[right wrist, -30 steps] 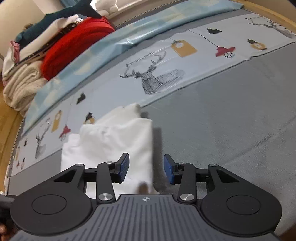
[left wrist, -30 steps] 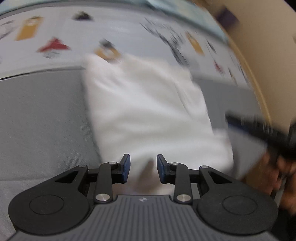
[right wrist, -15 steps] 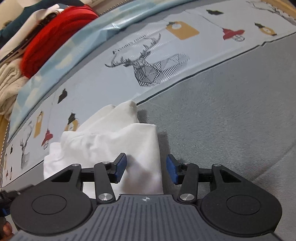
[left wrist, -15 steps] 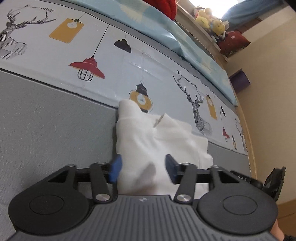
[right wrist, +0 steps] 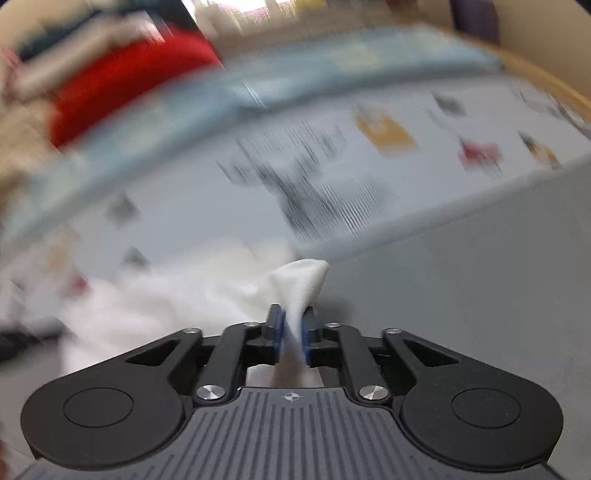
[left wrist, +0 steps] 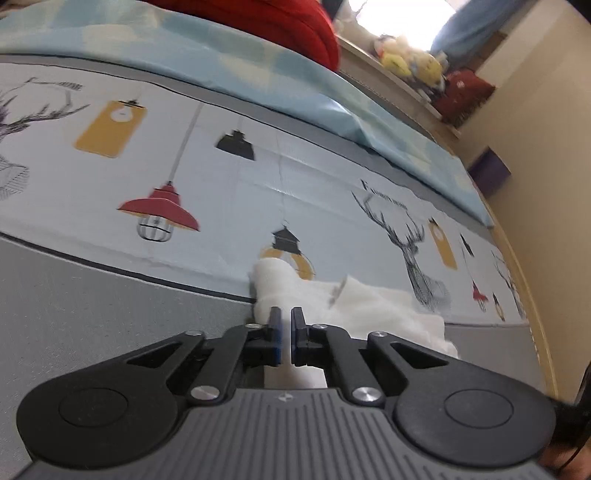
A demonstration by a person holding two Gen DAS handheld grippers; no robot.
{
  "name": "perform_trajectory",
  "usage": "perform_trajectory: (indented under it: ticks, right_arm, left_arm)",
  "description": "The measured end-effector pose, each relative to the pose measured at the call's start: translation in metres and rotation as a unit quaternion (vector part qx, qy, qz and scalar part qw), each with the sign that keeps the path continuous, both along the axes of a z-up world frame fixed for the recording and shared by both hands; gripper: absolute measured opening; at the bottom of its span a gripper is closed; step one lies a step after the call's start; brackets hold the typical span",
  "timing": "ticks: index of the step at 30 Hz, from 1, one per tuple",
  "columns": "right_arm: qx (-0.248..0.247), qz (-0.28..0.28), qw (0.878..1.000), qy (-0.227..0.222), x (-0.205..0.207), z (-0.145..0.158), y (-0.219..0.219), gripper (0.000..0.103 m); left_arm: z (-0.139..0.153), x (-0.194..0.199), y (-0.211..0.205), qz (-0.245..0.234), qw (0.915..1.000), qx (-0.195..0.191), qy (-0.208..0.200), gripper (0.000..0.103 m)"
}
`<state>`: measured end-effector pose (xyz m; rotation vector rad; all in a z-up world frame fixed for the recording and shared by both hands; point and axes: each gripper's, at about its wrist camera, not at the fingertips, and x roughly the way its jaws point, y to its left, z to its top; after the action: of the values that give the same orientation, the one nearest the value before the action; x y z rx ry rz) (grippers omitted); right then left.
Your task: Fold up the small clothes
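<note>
Pinching White Cloth at Two Corners

Gripping low in the frame, the left gripper (left wrist: 285,325) has its blue pads nearly together on the near edge of the white garment (left wrist: 354,306); a sliver of white cloth shows between them. That garment lies crumpled in the lower middle of the left wrist view, across the border where the grey sheet (left wrist: 92,325) meets the lamp-and-deer printed sheet (left wrist: 229,192). A red blanket (left wrist: 280,22) sits at the top centre.

The right wrist view is blurred. The right gripper (right wrist: 293,332) is closing its jaws on a peaked fold of the white garment (right wrist: 303,284), which stands up between the blue pads at the frame's lower centre, with the rest of the cloth trailing to the lower left.
</note>
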<state>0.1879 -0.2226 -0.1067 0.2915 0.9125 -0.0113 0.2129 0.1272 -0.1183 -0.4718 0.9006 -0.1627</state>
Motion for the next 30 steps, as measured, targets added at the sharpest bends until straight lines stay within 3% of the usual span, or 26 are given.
perform_trajectory:
  ticks: [2,4,5,7,11,14,20,22,23,24,28,30]
  right_arm:
    - [-0.004,-0.007,1.0,-0.004,-0.004,0.002,-0.006,0.017]
    - [-0.005,-0.001,1.0,-0.028,-0.013,0.012,-0.011,0.03]
    - [0.004,0.003,1.0,-0.03,-0.018,0.015,-0.014,0.042]
    - [0.04,0.013,0.999,-0.013,-0.023,0.016,-0.022,0.05]
    - [0.096,0.071,0.991,0.053,-0.038,0.007,-0.023,0.052]
    - [0.052,0.114,0.986,0.107,-0.052,-0.004,-0.012,0.052]
    - [0.089,0.11,0.983,0.116,-0.068,-0.004,-0.031,0.043]
    - [0.098,0.111,0.982,0.12,-0.071,-0.006,-0.036,0.035]
    - [0.099,0.114,0.981,0.122,-0.072,-0.007,-0.037,0.021]
    - [0.1,0.119,0.98,0.127,-0.073,-0.009,-0.037,0.006]
    - [0.093,0.13,0.978,0.136,-0.072,-0.013,-0.036,0.005]
    - [0.091,0.132,0.976,0.148,-0.07,-0.016,-0.032,0.005]
  left_arm:
    - [-0.002,0.0,0.006,-0.002,0.9992,-0.031,0.025,0.013]
    - [-0.004,-0.002,0.009,-0.012,0.9968,-0.064,0.047,0.033]
    - [-0.005,-0.004,0.009,-0.019,0.9958,-0.07,0.056,0.045]
    - [-0.008,-0.009,0.008,-0.026,0.9949,-0.069,0.069,0.053]
    - [-0.02,-0.014,0.004,-0.029,0.9905,-0.084,0.105,0.053]
    - [-0.027,-0.017,-0.001,-0.023,0.9895,-0.083,0.116,0.053]
    - [-0.034,-0.015,-0.004,0.008,0.9882,-0.09,0.123,0.059]
    - [-0.035,-0.013,-0.008,0.01,0.9886,-0.089,0.121,0.059]
    - [-0.036,-0.013,-0.011,0.007,0.9892,-0.085,0.119,0.053]
    - [-0.034,-0.012,-0.016,-0.007,0.9914,-0.067,0.112,0.028]
    - [-0.009,-0.018,-0.03,-0.048,0.9982,-0.003,0.035,0.025]
    - [-0.009,-0.019,-0.031,-0.061,0.9975,0.012,0.034,0.031]
